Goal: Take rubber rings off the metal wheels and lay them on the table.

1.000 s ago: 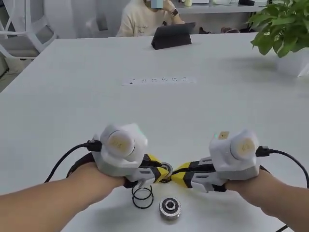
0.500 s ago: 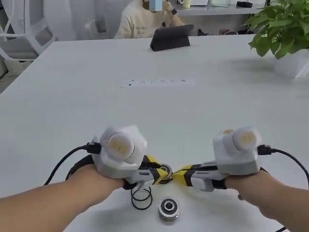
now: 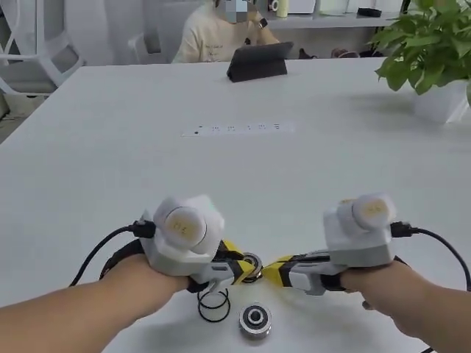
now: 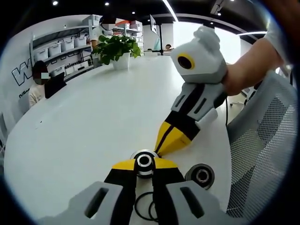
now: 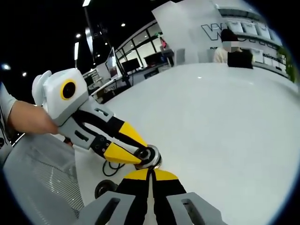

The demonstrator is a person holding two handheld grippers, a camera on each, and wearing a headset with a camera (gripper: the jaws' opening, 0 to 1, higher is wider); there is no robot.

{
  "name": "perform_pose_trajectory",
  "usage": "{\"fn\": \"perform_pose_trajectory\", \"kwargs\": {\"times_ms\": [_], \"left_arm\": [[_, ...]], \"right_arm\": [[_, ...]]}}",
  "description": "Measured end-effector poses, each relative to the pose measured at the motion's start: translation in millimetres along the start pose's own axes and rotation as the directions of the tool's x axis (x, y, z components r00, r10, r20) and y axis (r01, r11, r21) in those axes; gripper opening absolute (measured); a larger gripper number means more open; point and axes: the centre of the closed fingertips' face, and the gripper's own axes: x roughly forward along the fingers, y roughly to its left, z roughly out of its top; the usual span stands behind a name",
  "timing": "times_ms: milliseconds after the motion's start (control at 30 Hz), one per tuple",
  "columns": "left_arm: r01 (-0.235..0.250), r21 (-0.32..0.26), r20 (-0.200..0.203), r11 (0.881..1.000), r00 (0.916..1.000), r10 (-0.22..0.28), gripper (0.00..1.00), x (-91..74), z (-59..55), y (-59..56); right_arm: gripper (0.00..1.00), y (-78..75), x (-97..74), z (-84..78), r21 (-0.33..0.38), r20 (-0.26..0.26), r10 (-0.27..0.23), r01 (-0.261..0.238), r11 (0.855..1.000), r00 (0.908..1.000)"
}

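My left gripper [image 3: 245, 265] is shut on a small metal wheel [image 3: 252, 261], held just above the white table [image 3: 221, 184]. In the left gripper view the wheel [image 4: 144, 161] sits between my yellow jaws. My right gripper [image 3: 269, 265] is shut, its tips [image 4: 159, 149] against the wheel's rim; whether rubber is pinched is too small to tell. The right gripper view shows its jaws [image 5: 150, 172] closed just under the wheel [image 5: 151, 154]. Two black rubber rings [image 3: 213, 304] lie on the table below. A second metal wheel [image 3: 255, 321] rests beside them.
A white power strip [image 3: 235, 128] lies mid-table. At the far end a person sits behind a dark tablet [image 3: 256, 62]. A potted plant [image 3: 427, 44] stands at the far right. A mesh chair [image 4: 262, 140] is close behind the table's near edge.
Both grippers stay together at the held wheel. The right gripper has rolled a little in the hand. The head camera has tipped slightly.
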Motion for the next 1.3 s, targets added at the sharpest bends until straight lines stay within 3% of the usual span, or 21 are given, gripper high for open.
{"fn": "perform_pose_trajectory", "kwargs": {"times_ms": [333,533,800,1100,1300], "left_arm": [[-0.008,-0.004,-0.002,1.000,1.0000,0.008,0.06,-0.2,0.1,-0.4],[-0.018,-0.010,-0.002,1.000,0.9998,0.018,0.06,-0.2,0.2,-0.6],[-0.036,-0.019,-0.010,0.999,0.9993,0.036,0.06,-0.1,-0.2,-0.4],[-0.058,-0.024,-0.013,0.998,0.9982,0.058,0.06,-0.7,-0.6,-0.4],[-0.060,-0.020,-0.015,0.998,0.9981,0.060,0.06,-0.9,-0.5,-0.6]], "right_arm": [[0.00,-0.3,-4.3,1.4,-0.010,-0.011,-0.026,0.025,1.000,0.9996],[0.00,-4.7,-2.3,5.9,0.150,0.033,-0.026,0.021,0.988,0.9991],[0.00,-10.4,-0.5,11.5,0.203,0.050,-0.044,0.033,0.979,0.9977],[0.00,-4.9,0.7,16.8,0.137,0.063,-0.032,0.023,0.990,0.9975],[0.00,8.2,4.3,21.5,0.111,0.077,0.011,-0.020,0.994,0.9970]]}}
